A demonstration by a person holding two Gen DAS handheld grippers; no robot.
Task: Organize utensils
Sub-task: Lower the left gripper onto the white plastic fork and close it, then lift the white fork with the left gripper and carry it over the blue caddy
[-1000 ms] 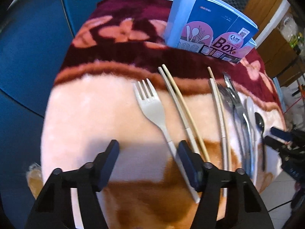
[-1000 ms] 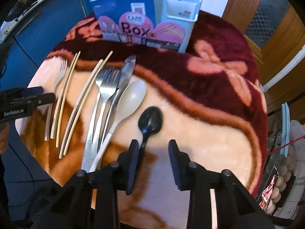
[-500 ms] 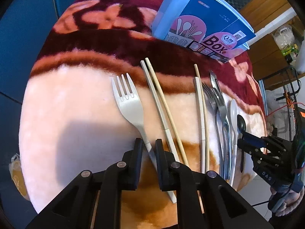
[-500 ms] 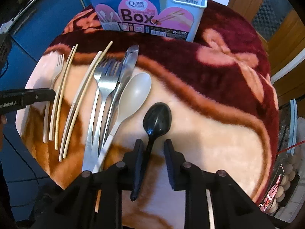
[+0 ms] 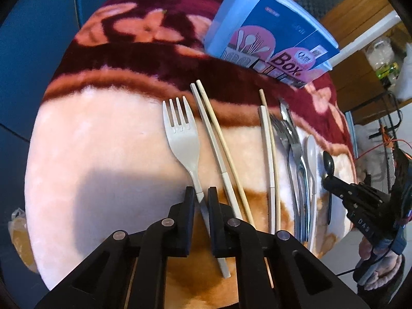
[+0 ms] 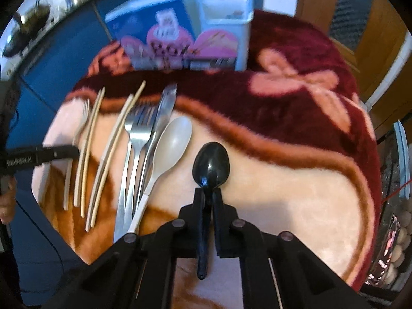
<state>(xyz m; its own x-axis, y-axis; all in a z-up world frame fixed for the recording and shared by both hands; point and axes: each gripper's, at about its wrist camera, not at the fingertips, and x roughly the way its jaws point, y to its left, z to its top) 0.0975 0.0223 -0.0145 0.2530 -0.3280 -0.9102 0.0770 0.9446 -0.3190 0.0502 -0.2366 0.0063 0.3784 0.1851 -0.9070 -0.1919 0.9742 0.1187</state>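
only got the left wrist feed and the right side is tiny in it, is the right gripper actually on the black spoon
Observer: Yes, the right gripper is clamped on the black spoon at its neck, just below the bowl.
Operator: anything right of that spoon
Observer: No utensil, only bare blanket.
Operator: what's on its other side
Observer: A pale plastic spoon, apart from it.

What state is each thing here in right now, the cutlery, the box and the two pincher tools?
Left gripper: jaws have just closed on the pale fork's handle.
Pale fork: lying flat, gripped.
Right gripper: jaws have just closed on the black spoon's neck.
Black spoon: bowl up, gripped.
Chopsticks: lying loose.
Metal forks: lying overlapped.
Utensil box: upright, top open.
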